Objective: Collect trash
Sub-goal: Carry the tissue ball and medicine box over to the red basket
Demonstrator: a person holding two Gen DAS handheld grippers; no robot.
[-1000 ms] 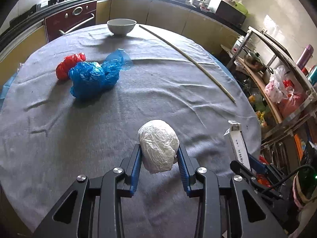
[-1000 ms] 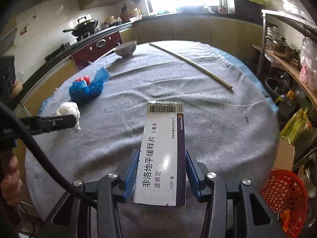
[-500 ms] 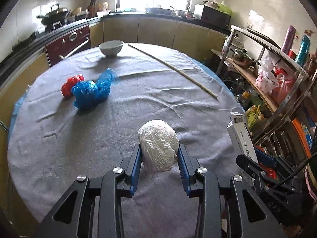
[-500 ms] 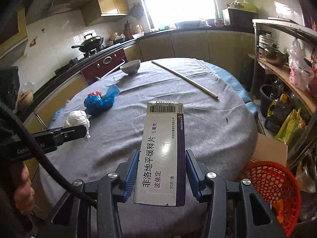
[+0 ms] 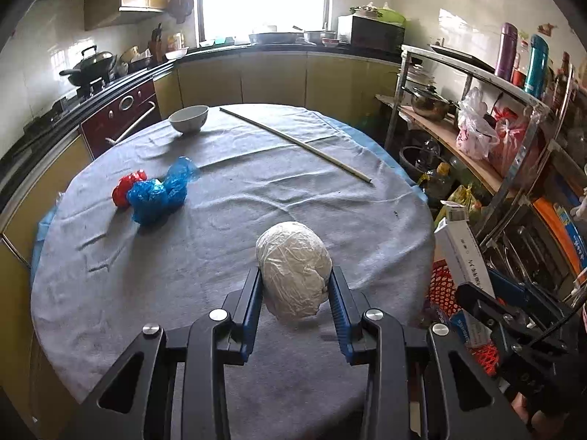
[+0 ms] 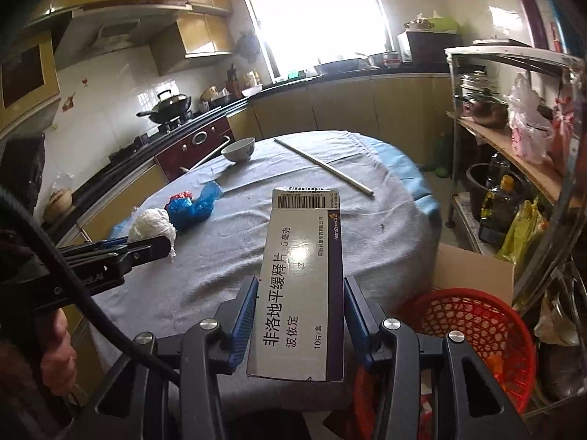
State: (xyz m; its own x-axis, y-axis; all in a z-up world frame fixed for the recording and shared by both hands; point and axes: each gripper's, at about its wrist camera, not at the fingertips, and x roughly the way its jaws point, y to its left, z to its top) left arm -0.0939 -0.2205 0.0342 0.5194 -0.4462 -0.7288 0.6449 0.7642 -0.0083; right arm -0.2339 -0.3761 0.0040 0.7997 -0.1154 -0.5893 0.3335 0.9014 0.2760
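My left gripper (image 5: 295,286) is shut on a white crumpled plastic wad (image 5: 293,267), held above the near part of the round grey-clothed table (image 5: 220,220). My right gripper (image 6: 299,297) is shut on a grey medicine box (image 6: 302,278) with a barcode end, held past the table's right edge. A red mesh trash basket (image 6: 473,322) stands on the floor just right of and below the box. The box also shows at the right of the left wrist view (image 5: 462,253). A blue plastic bag (image 5: 157,194) and a red wad (image 5: 126,189) lie on the table's left.
A white bowl (image 5: 189,118) and a long thin stick (image 5: 297,143) lie at the table's far side. A cardboard box (image 6: 473,267) sits behind the basket. A metal shelf rack (image 5: 495,128) with pots and bags stands to the right. Kitchen counters ring the room.
Both grippers have pulled back and risen from the table, each keeping its load. The right gripper has shifted right, and the red basket has come further into view beneath it.
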